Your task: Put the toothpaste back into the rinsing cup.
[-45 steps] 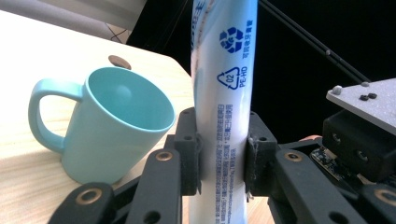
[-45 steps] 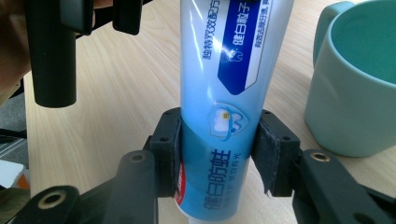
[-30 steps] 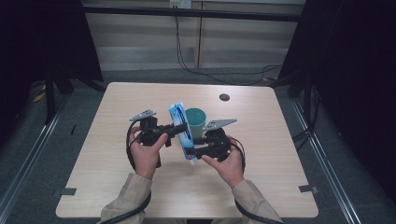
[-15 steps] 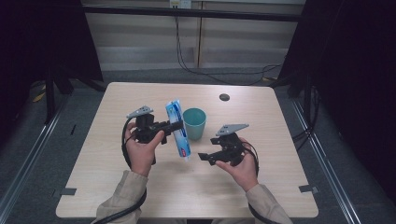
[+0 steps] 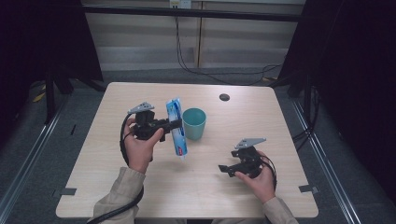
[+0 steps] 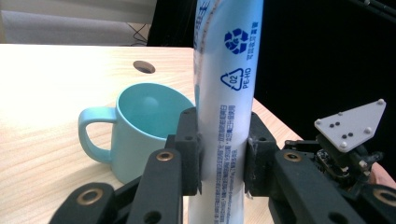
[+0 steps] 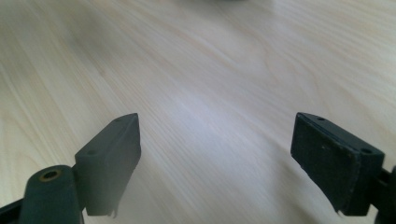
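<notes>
The left gripper (image 5: 175,125) is clamping the toothpaste tube (image 5: 175,127) upright beside the teal mug (image 5: 194,123), likely next lowering it in, while the right gripper (image 5: 223,168) is hovering wide-jawed over the table (image 5: 280,121).

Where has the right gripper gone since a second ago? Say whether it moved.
Yes. The right gripper drew back from the mug, toward the table's near right edge.

The table (image 5: 196,186) is seen from above and behind the person in the high view. The mug (image 6: 140,126) is viewed closely, level, from the left gripper view; bare tabletop is faced closely by the right gripper view.
</notes>
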A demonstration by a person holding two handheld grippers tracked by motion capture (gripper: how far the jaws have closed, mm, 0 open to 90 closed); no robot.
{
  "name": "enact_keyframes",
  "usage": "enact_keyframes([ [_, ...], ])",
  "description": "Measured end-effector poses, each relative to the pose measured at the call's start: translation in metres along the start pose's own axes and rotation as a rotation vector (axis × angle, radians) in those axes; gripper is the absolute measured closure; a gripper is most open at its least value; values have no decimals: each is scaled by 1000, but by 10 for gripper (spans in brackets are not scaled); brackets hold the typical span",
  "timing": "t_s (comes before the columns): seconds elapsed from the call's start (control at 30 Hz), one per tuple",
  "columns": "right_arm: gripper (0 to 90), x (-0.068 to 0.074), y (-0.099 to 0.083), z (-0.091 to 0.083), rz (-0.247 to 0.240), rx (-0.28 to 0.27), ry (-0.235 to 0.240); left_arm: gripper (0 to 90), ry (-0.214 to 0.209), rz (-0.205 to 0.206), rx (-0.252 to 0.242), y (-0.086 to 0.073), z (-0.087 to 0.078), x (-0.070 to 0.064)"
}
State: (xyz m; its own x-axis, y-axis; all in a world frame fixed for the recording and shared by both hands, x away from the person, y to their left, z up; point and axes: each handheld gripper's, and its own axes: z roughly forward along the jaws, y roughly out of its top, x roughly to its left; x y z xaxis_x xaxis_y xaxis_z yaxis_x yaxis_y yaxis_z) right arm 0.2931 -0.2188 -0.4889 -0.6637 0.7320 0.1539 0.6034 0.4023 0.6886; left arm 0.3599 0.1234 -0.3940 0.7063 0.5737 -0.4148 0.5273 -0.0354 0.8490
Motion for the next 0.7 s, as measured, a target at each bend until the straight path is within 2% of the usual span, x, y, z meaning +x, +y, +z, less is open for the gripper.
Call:
enact_keyframes([
  [0.17, 150, -3, -15, -2, -11, 18, -45, 722, 2, 10, 6, 4, 1, -3],
  [0.37, 143, -2, -25, -4, -42, 25, -37, 722, 13, 25, 9, 10, 0, -2],
  [0.43, 143, -1, -28, -5, -70, 21, -48, 722, 16, 29, 9, 11, -2, -2],
  [0.53, 143, -1, -29, -6, -70, 23, -48, 722, 22, 34, 7, 13, -3, -2],
  [0.6, 143, -1, -30, -6, -90, 28, -63, 722, 26, 38, 11, 14, -3, -2],
  [0.7, 139, 0, -33, -6, -93, 9, -75, 721, 30, 38, 8, 15, -3, -1],
])
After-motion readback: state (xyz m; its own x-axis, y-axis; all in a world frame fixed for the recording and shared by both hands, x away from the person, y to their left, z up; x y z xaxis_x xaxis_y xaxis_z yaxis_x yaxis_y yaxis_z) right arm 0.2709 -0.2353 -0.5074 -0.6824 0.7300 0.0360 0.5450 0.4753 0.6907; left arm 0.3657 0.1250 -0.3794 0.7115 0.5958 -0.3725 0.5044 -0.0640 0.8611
